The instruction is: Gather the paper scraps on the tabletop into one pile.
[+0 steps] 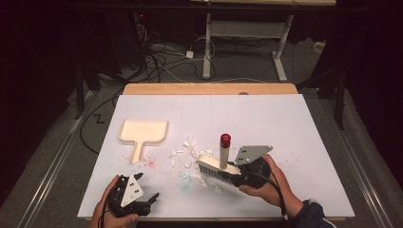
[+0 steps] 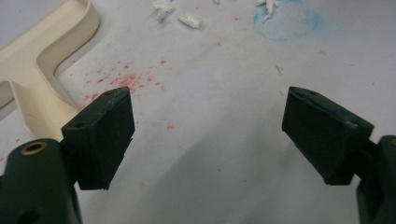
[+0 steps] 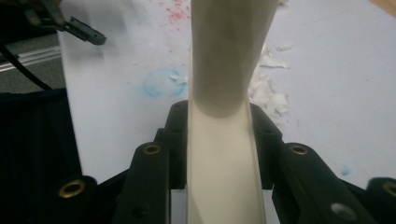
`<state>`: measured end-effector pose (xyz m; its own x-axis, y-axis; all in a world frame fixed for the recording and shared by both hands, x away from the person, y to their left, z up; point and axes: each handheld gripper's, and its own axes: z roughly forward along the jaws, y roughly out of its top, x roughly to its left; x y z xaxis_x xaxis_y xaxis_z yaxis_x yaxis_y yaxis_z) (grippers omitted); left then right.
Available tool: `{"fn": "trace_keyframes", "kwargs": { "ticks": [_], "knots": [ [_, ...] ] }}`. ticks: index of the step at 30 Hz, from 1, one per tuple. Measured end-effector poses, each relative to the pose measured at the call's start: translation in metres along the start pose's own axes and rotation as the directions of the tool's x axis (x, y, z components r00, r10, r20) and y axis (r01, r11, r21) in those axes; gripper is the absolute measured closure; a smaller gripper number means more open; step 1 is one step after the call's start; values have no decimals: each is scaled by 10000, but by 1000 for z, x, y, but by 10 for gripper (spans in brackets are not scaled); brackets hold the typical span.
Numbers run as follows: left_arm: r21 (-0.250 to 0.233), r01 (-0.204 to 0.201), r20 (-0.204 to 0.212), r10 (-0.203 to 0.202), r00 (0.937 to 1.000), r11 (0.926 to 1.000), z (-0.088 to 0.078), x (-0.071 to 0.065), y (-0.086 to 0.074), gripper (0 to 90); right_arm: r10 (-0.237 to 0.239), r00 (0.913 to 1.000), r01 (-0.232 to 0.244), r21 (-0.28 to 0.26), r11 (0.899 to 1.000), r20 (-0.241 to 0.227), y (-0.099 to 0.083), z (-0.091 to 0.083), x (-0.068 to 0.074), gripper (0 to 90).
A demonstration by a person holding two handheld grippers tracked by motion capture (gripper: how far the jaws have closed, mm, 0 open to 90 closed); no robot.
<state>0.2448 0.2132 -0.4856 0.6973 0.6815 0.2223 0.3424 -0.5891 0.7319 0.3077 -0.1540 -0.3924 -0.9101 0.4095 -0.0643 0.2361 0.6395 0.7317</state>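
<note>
My right gripper (image 1: pixel 240 175) clamps the brush (image 1: pixel 218 167) near the tabletop's front edge, bristles among paper scraps (image 1: pixel 190 152). Left gripper (image 1: pixel 151 199) stands released. The dustpan (image 1: pixel 142 131) left of centre appears empty.

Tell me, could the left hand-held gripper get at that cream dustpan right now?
Probably yes. The left hand-held gripper is open and holds nothing, and only bare white table lies between it and the dustpan handle.

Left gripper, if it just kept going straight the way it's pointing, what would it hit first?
Probably bare white table sheet first: the open left gripper points down at it. Beyond lie red specks and, further on, a blue smudge. The dustpan sits off to the side.
</note>
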Motion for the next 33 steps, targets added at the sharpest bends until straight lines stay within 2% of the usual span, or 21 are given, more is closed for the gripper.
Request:
{"fn": "trace_keyframes", "kwargs": {
  "ticks": [4, 8, 10, 12, 16, 17, 18, 19, 21, 23, 24, 27, 28, 33],
  "knots": [
    [-124, 131, -230, -134, 9996, 9998, -5, 1, -1, 159, -203, 9988, 186, -370, 9991, -450, -7, -13, 13, 678],
    [-447, 269, -567, -294, 9980, 9986, -11, 3, -1, 159, -387, 9945, 336, -539, 9980, -971, -15, -16, 25, 679],
    [-529, 270, -699, -307, 9971, 9982, -13, 3, 0, 159, -455, 9888, 379, -560, 9977, -1424, -16, -7, 28, 679],
    [-620, 349, -697, -392, 9968, 9975, -13, 5, 0, 159, -716, 9846, 641, -521, 9966, -1592, -15, 8, 31, 678],
    [-501, 361, -557, -389, 9977, 9981, -11, 5, -1, 159, -765, 9731, 689, -425, 9967, -2175, -16, 35, 26, 679],
    [-516, 341, -508, -367, 9980, 9981, -10, 6, 0, 159, -825, 9694, 707, -588, 9958, -2312, -15, 39, 24, 679],
    [-533, 352, -450, -376, 9983, 9980, -9, 6, 0, 159, -1195, 9657, 1062, -692, 9919, -2304, -11, 43, 20, 679],
    [-541, 373, -382, -394, 9985, 9978, -8, 6, 0, 159, -1441, 9665, 1323, -689, 9888, -2125, -9, 46, 19, 679],
    [-434, 277, -266, -289, 9992, 9987, -6, 5, 0, 159, -1751, 9611, 1610, -817, 9836, -2136, -5, 52, 13, 679],
    [-359, 164, -141, -169, 9998, 9992, -4, 3, 1, 159, -1729, 9649, 1601, -791, 9839, -1974, -2, 59, 5, 678],
    [-332, 127, -94, -130, 9999, 9994, -3, 2, 1, 160, -1709, 9636, 1582, -771, 9844, -2053, 0, 62, 0, 677],
    [-293, 265, 27, -264, 9996, 9992, -2, 1, 1, 159, -1654, 9659, 1545, -695, 9855, -1992, 6, 69, -15, 677],
    [-361, 195, -5, -195, 9998, 9992, -2, 2, 2, 159, -1633, 9668, 1520, -712, 9858, -1964, 7, 70, -18, 677],
    [-360, 257, -27, -259, 9997, 9990, -2, 2, 2, 160, -1285, 9791, 1193, -665, 9906, -1579, 11, 73, -29, 677]
  ]
}}
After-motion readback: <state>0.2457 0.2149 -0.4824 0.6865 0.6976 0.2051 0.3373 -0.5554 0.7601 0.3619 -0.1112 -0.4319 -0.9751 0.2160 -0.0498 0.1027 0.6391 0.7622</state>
